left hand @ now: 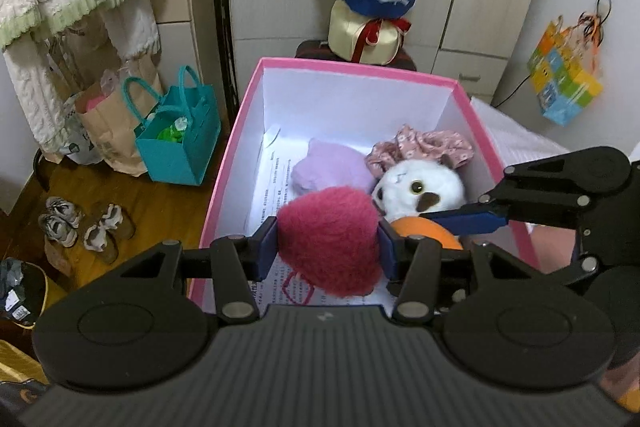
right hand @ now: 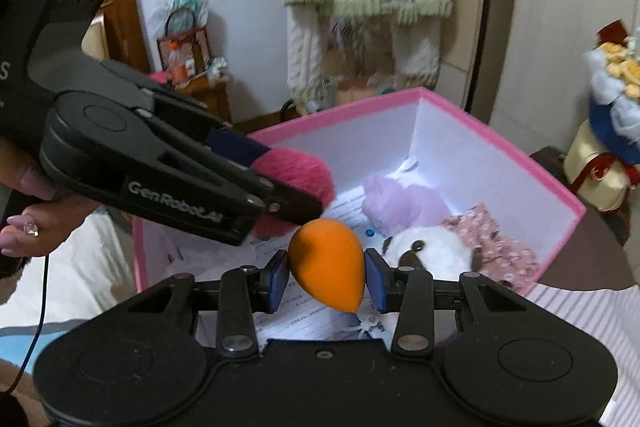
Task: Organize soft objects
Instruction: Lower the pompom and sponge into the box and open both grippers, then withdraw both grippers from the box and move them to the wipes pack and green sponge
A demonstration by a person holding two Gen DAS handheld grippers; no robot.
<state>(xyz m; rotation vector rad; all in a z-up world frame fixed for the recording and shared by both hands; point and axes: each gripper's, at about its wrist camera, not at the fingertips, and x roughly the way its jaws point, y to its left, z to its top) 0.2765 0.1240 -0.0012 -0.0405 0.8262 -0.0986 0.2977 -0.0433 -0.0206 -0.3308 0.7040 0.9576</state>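
My left gripper (left hand: 328,247) is closed to a narrow gap on a fuzzy red heart (left hand: 330,241), its blue pads pressing into both sides of the plush. I hold the heart over the near end of the pink box (left hand: 352,65), above the printed paper (left hand: 272,195) lining the bottom.

My right gripper (right hand: 326,277) is likewise narrow, clamped on an orange sponge (right hand: 328,263) shaped like a teardrop, its point tilted down and toward me. It hangs over the box too, just beside the left gripper; from the right wrist camera the heart sits just above and to the left of the sponge.

Already lying in the box are a lilac plush (left hand: 330,167), a white toy (left hand: 420,189) with brown patches, and a floral scrunchie (left hand: 420,147), bunched together toward the right wall.
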